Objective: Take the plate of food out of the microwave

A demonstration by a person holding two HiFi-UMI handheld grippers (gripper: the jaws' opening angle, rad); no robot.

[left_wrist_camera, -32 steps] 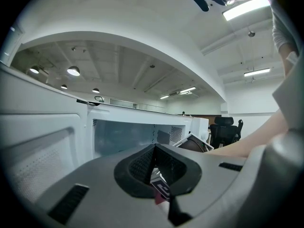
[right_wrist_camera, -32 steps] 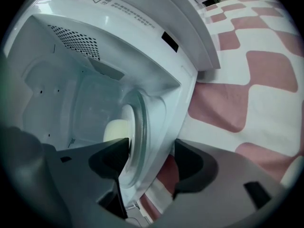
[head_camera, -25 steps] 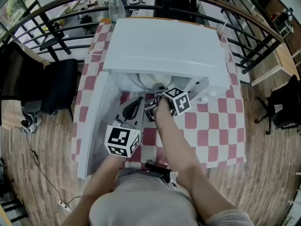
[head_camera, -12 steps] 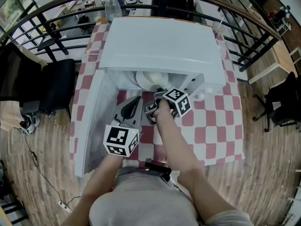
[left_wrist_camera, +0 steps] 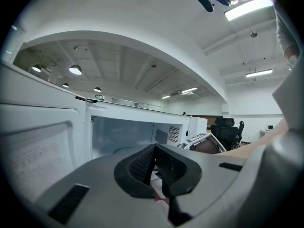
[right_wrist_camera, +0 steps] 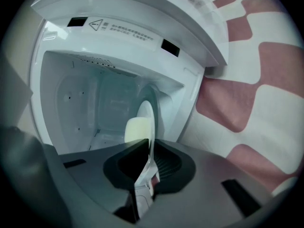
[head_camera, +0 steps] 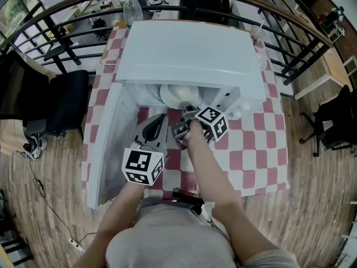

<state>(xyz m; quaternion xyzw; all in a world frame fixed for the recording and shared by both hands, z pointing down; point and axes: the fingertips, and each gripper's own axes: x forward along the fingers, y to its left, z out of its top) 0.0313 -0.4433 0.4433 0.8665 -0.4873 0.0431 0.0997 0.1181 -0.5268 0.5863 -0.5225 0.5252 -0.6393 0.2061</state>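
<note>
The white microwave (head_camera: 189, 49) stands on a red-and-white checked table with its door (head_camera: 106, 144) swung open to the left. Inside lies a white plate (head_camera: 175, 94) with a pale yellow piece of food (right_wrist_camera: 135, 129). My right gripper (head_camera: 186, 111) is at the oven's mouth. Its jaws are closing on the near rim of the plate (right_wrist_camera: 145, 122), which sits pinched between the pads of the right gripper (right_wrist_camera: 149, 151). My left gripper (head_camera: 162, 119) hangs lower left, between the door and the opening. The left gripper (left_wrist_camera: 155, 148) is shut with nothing in it.
The checked tablecloth (right_wrist_camera: 266, 103) runs right of the microwave to the table's edges. A plastic bottle (head_camera: 132, 7) stands behind the oven and a clear glass (head_camera: 257, 33) at the back right. A black office chair (head_camera: 67, 99) is left of the table, with black railings beyond.
Hardly anything shifts in the head view: the right gripper stays at the plate's near rim and the left gripper stays beside the open door.
</note>
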